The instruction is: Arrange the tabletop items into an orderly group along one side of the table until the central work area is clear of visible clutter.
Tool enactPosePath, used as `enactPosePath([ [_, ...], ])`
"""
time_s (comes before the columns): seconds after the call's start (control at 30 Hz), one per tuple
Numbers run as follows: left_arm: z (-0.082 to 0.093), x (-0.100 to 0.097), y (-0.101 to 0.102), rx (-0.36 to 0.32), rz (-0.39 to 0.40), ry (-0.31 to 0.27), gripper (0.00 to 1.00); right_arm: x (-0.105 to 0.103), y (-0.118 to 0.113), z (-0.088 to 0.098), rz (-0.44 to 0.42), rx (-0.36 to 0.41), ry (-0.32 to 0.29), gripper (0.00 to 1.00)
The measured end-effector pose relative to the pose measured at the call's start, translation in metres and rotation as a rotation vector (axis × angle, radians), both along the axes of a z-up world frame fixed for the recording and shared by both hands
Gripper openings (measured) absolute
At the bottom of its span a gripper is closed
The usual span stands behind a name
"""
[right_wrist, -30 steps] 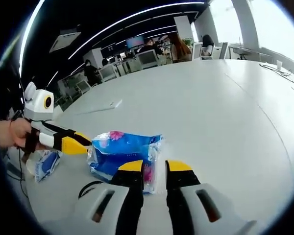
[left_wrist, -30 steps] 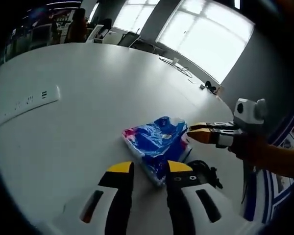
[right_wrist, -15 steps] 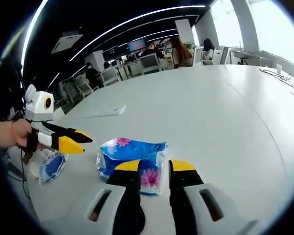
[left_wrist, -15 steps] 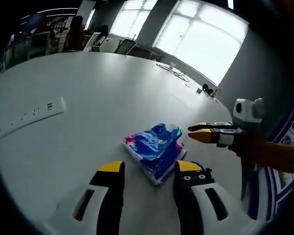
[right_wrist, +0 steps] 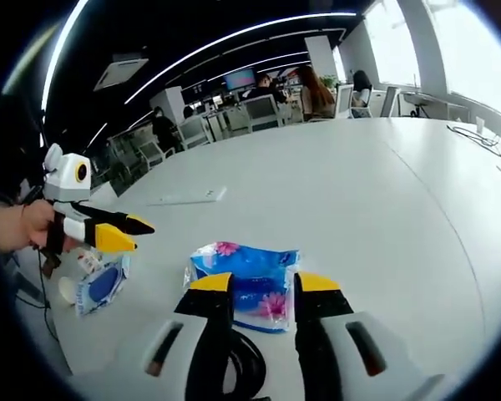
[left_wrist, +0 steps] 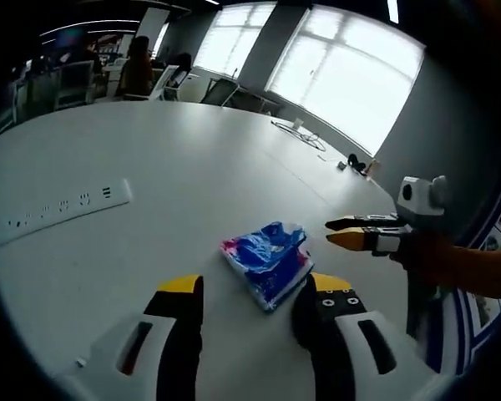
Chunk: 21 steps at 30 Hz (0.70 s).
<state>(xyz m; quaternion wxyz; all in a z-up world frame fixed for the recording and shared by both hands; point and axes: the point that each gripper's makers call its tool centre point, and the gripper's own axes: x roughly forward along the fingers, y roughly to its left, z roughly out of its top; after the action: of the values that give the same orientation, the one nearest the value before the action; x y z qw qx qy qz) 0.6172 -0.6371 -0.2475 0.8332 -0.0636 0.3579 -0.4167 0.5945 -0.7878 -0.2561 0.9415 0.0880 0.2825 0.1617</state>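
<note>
Both claws empty. Left claw [left_wrist: 255, 288] has jaws wide apart, nothing btwn them; the blue tissue pack [left_wrist: 266, 260] lies flat on the white worktop [left_wrist: 150, 159] just ahead of its tips, slightly toward the right jaw, not touching as far as I can tell. Right claw [right_wrist: 255, 288] also parted, holding nothing; same pack [right_wrist: 249, 273] sits just beyond its tips, partly hidden behind them. A black cable [right_wrist: 244, 368] loops under/near the right claw's base.

To the right claw's left, beyond the left claw as seen there [right_wrist: 125, 232], a smaller blue-white packet [right_wrist: 100, 285] lies near the worktop edge w/ a white cup-like thing [right_wrist: 66, 289] beside it. Power strip [left_wrist: 64, 209] lies well off to the left claw's left.

Step, as I judge: pack looks released, parked near the edge by the packet and cable. Centre of worktop looks mostly bare. Next move prob calls for picking the next stray, or nudging the pack closer to the packet so the group reads tidy; low approach, jaws astride, soft wrap will crumple.
</note>
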Motion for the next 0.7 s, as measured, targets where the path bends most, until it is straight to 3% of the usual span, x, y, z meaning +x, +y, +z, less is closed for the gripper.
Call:
enactPosePath([
  [0.3, 0.012, -0.005, 0.014, -0.002, 0.019, -0.02, 0.56, -0.004, 0.004, 0.01, 0.011, 0.002, -0.012, 0.3],
  [0.7, 0.033, -0.015, 0.049, -0.015, 0.065, -0.041, 0.61, -0.011, 0.021, 0.028, 0.06, -0.004, -0.034, 0.36],
])
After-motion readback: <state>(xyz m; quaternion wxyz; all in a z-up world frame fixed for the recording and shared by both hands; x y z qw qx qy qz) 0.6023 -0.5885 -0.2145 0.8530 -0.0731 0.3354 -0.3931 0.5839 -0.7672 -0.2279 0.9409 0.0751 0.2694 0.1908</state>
